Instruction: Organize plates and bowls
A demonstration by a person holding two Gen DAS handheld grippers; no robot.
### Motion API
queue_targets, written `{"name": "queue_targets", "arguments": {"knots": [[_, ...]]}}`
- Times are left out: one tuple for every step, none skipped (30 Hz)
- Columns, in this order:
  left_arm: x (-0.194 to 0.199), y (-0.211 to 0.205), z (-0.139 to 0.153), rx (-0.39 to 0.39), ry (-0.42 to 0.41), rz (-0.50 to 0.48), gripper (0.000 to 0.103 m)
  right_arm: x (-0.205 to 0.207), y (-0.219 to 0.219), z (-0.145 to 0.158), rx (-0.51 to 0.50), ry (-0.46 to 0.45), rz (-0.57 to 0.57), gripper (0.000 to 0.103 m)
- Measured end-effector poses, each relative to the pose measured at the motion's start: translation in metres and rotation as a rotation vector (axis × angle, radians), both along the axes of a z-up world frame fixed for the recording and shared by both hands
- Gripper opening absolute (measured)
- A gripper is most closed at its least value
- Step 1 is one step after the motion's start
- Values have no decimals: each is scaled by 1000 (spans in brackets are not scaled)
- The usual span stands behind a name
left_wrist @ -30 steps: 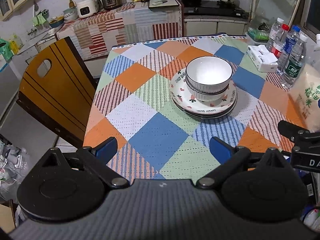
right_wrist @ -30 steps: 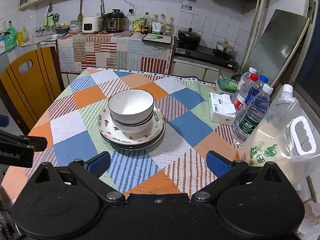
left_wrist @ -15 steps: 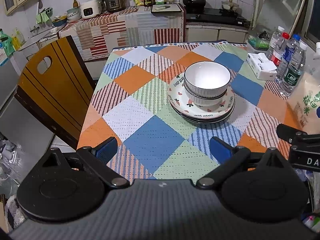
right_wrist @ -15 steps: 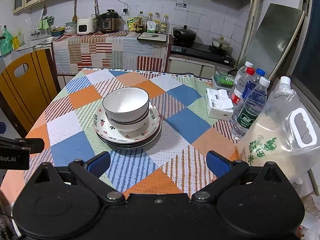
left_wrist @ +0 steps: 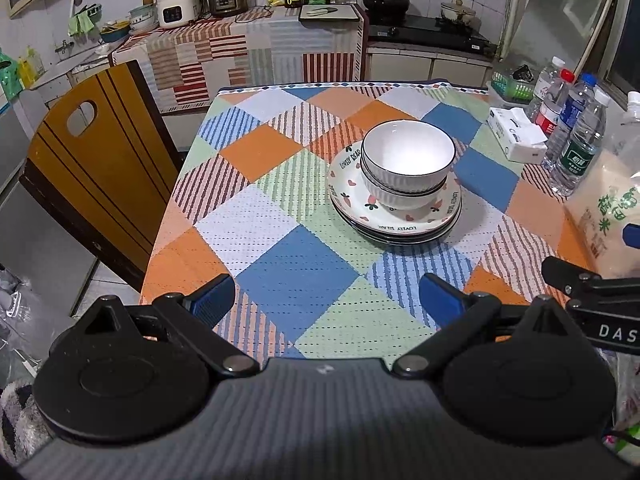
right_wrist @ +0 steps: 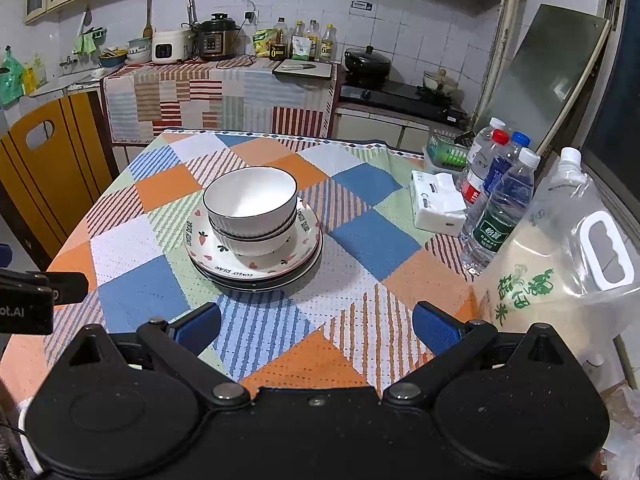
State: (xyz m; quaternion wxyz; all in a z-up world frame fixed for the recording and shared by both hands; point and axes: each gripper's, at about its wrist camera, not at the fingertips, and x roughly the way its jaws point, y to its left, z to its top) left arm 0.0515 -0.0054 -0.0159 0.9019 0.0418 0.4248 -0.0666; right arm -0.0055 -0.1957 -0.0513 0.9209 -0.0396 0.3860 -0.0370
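Three water bottles (right_wrist: 496, 204), tissue pack (right_wrist: 438, 206) right of bowls (right_wrist: 251, 210) (perhaps two); both tongs spread, empty.

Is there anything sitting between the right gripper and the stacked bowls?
Nothing visible. Only bare tablecloth lies between the open right gripper and the stacked bowls; the water bottles stand off to the right.

Home kitchen — rice cooker (right_wrist: 168, 47), stove (right_wrist: 400, 94), tiled walls (right_wrist: 420, 20)

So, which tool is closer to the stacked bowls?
Right, judging loosely. The right tool is just in front of the stacked bowls, slightly to their right. The left tool is open too, further back and left.
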Motion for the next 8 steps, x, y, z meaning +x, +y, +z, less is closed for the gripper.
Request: {"name": "queue_targets", "arguments": {"knots": [[0,0,0,0,0,0,100,0,0,0,0,1,0,103],[0,0,0,-1,1,-1,100,0,0,-1,0,2,0,103],[0,0,0,-2,0,-1,100,0,0,-1,0,2,0,103],[0,0,0,-7,-2,-1,100,0,0,-1,0,3,1,103],[0,1,0,-20,-3,-1,100,0,0,-1,0,4,1,103],[0,1,1,-36,2,-2,100,0,0,-1,0,5,2,103],[1,1,0,-49,8,-6,100,0,0,-2,-1,5,3,103],[1,1,0,-50,12,-10,100,0,0,-2,-1,6,5,103]]}}
